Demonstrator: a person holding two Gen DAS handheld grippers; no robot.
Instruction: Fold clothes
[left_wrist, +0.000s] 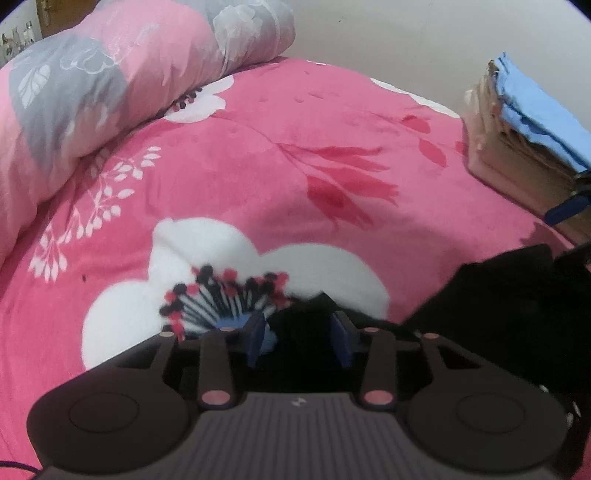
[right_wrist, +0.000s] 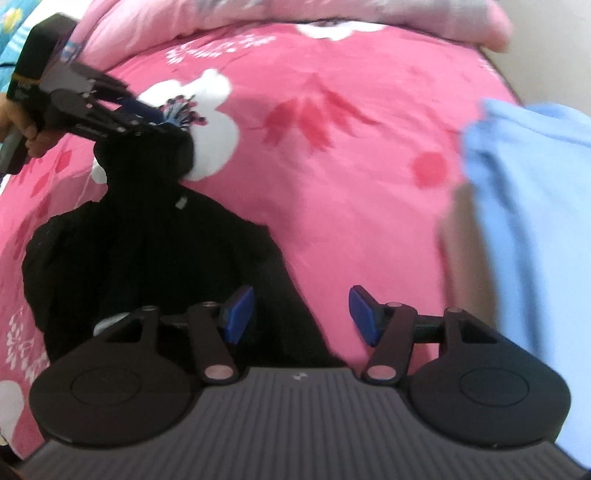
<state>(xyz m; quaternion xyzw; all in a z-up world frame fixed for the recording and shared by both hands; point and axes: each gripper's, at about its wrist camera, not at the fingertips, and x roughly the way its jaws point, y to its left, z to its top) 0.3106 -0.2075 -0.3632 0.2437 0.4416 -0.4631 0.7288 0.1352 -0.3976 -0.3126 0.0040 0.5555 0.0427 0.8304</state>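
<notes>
A black garment (right_wrist: 155, 251) hangs bunched over the pink flowered bedspread (right_wrist: 332, 184). Its upper end is pinched in my left gripper (right_wrist: 159, 120), which is at the upper left of the right wrist view, held by a person's hand (right_wrist: 33, 136). In the left wrist view, black cloth fills the gap between the blue pads of the left gripper (left_wrist: 300, 338), and the rest of the garment (left_wrist: 517, 295) trails off to the right. My right gripper (right_wrist: 301, 314) is open just above the garment's lower right edge, with only a sliver of black cloth and bedspread showing between its fingers.
A stack of folded clothes (left_wrist: 517, 147), tan with a light blue piece on top, sits at the bed's right side. The blue cloth (right_wrist: 528, 221) looms close to my right gripper. A rolled pink and grey quilt (left_wrist: 110, 92) lies along the far left.
</notes>
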